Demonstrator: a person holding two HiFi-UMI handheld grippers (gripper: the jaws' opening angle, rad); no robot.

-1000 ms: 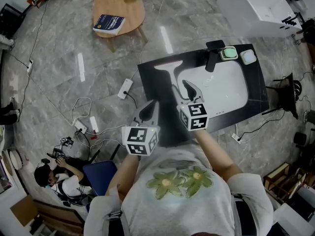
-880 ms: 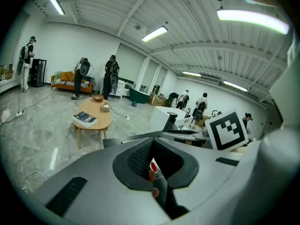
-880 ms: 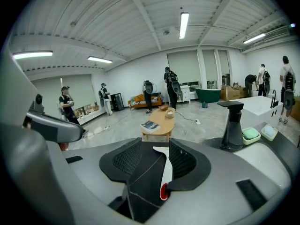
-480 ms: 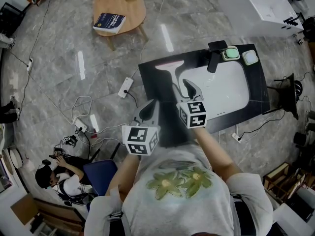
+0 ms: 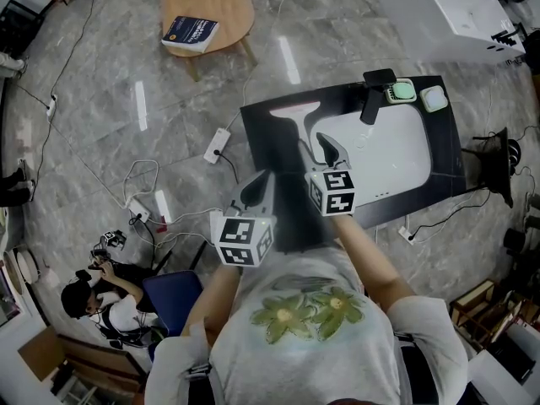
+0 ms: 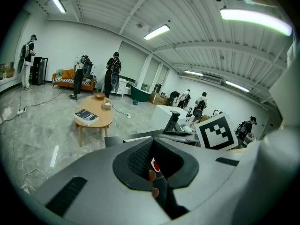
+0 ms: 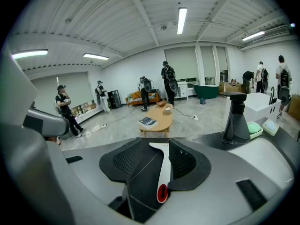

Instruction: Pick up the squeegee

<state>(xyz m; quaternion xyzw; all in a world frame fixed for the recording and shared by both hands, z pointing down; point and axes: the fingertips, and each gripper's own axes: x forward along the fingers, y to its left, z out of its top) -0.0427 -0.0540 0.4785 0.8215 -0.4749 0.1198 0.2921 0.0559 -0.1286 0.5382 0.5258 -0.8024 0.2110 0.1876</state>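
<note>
The white squeegee (image 5: 297, 125) lies on the black counter (image 5: 261, 146) left of the sink, its T-shaped blade at the far end and its handle pointing toward me. In the right gripper view its handle (image 7: 164, 170) with a red end shows in the gap between the jaws, close to the right pad. My right gripper (image 5: 327, 148) hovers open just right of the handle. My left gripper (image 5: 256, 188) is open at the counter's near-left edge. In the left gripper view, the squeegee's red tip (image 6: 154, 164) shows between the jaws.
A white basin (image 5: 380, 154) fills the counter's right side, with a black faucet (image 5: 371, 93) and two green soap dishes (image 5: 400, 91) behind it. A wooden table (image 5: 219, 7) with a book (image 5: 190, 34) stands beyond. A power strip (image 5: 215, 146) and cables lie on the floor.
Almost nothing has changed. The head view has drifted slightly, and both grippers stay where they were, open.
</note>
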